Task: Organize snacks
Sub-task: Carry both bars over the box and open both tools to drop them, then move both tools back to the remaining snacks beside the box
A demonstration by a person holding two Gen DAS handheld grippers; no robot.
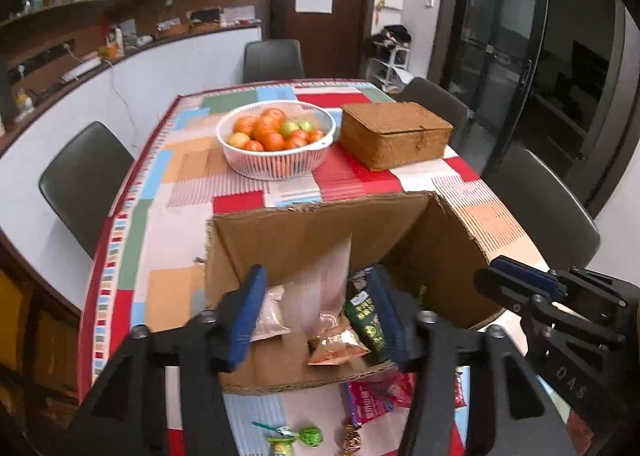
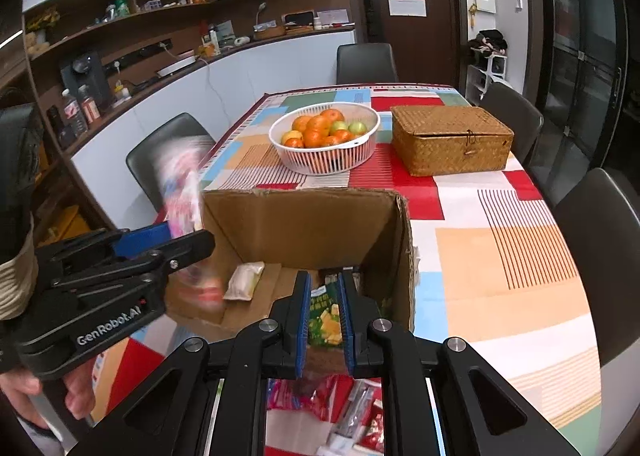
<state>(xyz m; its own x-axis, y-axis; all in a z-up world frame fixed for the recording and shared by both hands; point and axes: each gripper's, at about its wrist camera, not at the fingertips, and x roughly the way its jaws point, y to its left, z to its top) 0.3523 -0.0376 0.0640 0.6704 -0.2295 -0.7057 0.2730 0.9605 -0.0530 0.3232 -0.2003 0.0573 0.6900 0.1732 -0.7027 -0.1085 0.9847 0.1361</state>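
Table (image 2: 500,240) under a patchwork cloth, four dark chairs showing around it. One open cardboard box (image 2: 320,223) at the near end, mouth up, its near wall low or folded down.

Behind it: one white slatted basket (image 2: 324,159) of orange and green fruit, count unclear, and one shut woven box (image 2: 448,139), the two side by side.

Left gripper (image 1: 316,316) over the box's near edge, jaws apart. A pale pink bag (image 1: 320,288), badly blurred, sits between them; in the right wrist view the blur stands tall, long axis upright, rising above the box rim. Whether the pads still touch it cannot be told.

Right gripper (image 2: 325,320) nearly shut, pinching a green packet (image 2: 325,316) at the box's near right corner; packet upright, long axis running away from the camera, lower part hidden by the fingers.

Inside the box, at least three more: a whitish packet (image 2: 244,280) flat on the floor, an orange-brown packet (image 1: 340,348), a dark green one (image 1: 366,320).

On the cloth in front of the box: red packets (image 1: 372,400), partly cut off, and small green wrapped sweets (image 1: 296,438), number uncertain.
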